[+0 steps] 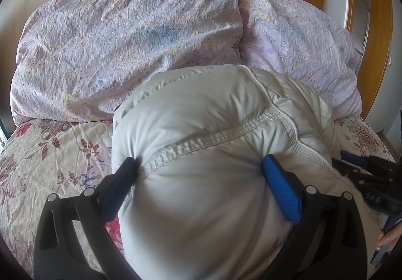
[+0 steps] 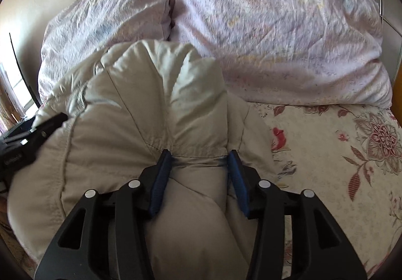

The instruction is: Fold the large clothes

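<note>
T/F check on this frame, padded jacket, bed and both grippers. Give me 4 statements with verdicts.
1. The padded jacket lies bunched on a floral bedsheet. True.
2. The left hand-held gripper hangs clear of the jacket. False: jacket fabric bulges between its blue pads, which press into it.
3. Two lilac pillows lie beyond the jacket. True.
4. The right hand-held gripper holds a pillow corner. False: a fold of the jacket sits between its fingers.

1. My left wrist cam looks forward and down along my left gripper point(image 1: 199, 167), very close to the padded jacket point(image 1: 201, 129).
2. My right wrist cam: same tilt, along my right gripper point(image 2: 199, 158).
3. Both share jacket, pillows point(image 1: 125, 36) and floral bedspread point(image 2: 339, 154) (each also catches the other gripper at frame edge).
</note>
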Available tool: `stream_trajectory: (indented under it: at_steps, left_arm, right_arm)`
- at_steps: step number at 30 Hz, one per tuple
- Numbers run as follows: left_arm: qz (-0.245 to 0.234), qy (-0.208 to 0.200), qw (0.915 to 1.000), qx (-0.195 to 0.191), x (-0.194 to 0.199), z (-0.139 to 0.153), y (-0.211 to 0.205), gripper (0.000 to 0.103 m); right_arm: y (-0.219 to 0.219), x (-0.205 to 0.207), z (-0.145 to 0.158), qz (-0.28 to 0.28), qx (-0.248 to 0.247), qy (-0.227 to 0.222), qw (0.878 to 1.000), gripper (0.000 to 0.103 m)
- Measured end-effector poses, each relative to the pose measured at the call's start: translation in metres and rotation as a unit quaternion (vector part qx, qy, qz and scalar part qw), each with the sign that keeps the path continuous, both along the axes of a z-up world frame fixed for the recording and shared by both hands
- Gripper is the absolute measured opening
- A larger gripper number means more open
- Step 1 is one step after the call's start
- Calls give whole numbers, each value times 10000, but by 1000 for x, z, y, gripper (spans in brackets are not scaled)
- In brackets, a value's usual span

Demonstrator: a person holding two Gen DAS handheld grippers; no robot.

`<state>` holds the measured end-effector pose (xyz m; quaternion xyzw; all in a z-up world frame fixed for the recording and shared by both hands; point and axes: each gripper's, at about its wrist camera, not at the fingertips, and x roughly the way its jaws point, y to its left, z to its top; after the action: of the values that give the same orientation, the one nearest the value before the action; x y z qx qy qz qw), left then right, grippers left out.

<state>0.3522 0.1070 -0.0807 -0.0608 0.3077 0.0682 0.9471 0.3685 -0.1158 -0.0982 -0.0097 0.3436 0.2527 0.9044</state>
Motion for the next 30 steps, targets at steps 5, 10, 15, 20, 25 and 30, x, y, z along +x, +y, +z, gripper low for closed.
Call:
stream_trajectory:
  at_steps: [5,10,15,20,25,30]
  left_arm:
    - [12,-1,10000,17,1,-1,0,99]
    - [34,0,10000,48,2,-1,0,99]
    - [69,-13,9999,72,2,-2,-1,99]
    - [110,-27,9999,102,0,-2,-2,100]
    - [97,-52,9999,36,-1,-2,0,100]
    - [124,-56,9999,59,-1,-2,-3,100]
  right_arm:
    - [-3,7,-8,91,202,198,9996,51]
    - [-4,14,-10,220,253,339,9989,52]
    - [-3,13,-10,240,195,321,9990,52]
    - [0,5,6,-32,-39,241,9997,52]
    - [-16,-16,15,-42,211,266,9994,52]
    - [-12,-3,1,-79,53,358,9993,59]
